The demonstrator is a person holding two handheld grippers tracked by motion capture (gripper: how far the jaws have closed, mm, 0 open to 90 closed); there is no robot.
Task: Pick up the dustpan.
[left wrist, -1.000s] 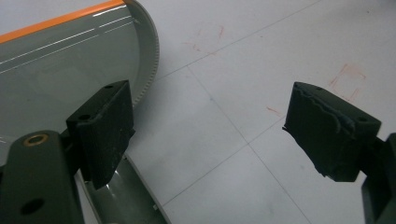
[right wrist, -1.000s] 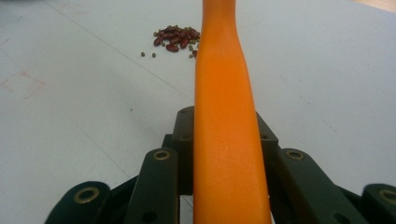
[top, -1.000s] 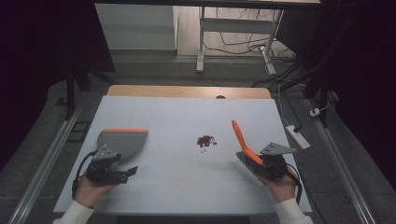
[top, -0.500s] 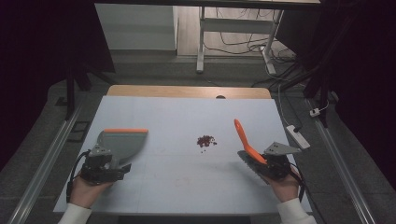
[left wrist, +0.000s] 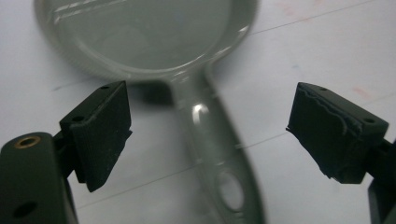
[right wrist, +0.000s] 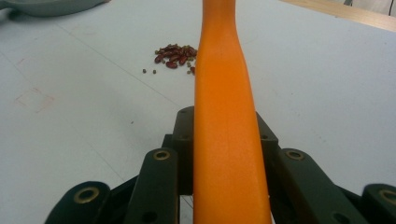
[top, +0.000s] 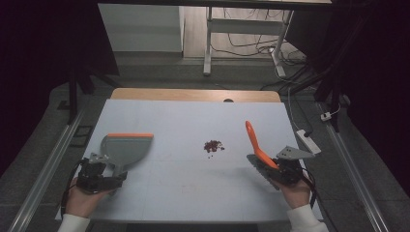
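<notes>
A grey dustpan (top: 124, 147) with an orange front lip lies flat on the white table at the left. Its handle (left wrist: 208, 140) runs between the jaws of my left gripper (left wrist: 208, 126), which stand wide open and apart from it on both sides. In the high view that left gripper (top: 112, 175) sits at the handle's near end. My right gripper (top: 270, 169) is shut on an orange brush (top: 252, 137), whose handle (right wrist: 223, 93) rises up and away from the jaws. A small pile of red-brown beans (top: 212, 145) lies mid-table, ahead of the brush (right wrist: 175, 53).
The white table top (top: 193, 188) ends in a wooden strip (top: 193, 94) at the far side. A white power strip (top: 308, 141) lies at the right edge. Metal rails run down both sides of the table.
My left gripper has drawn slightly left along the dustpan handle; the dustpan has stayed put. The right gripper with the brush has shifted a little right.
</notes>
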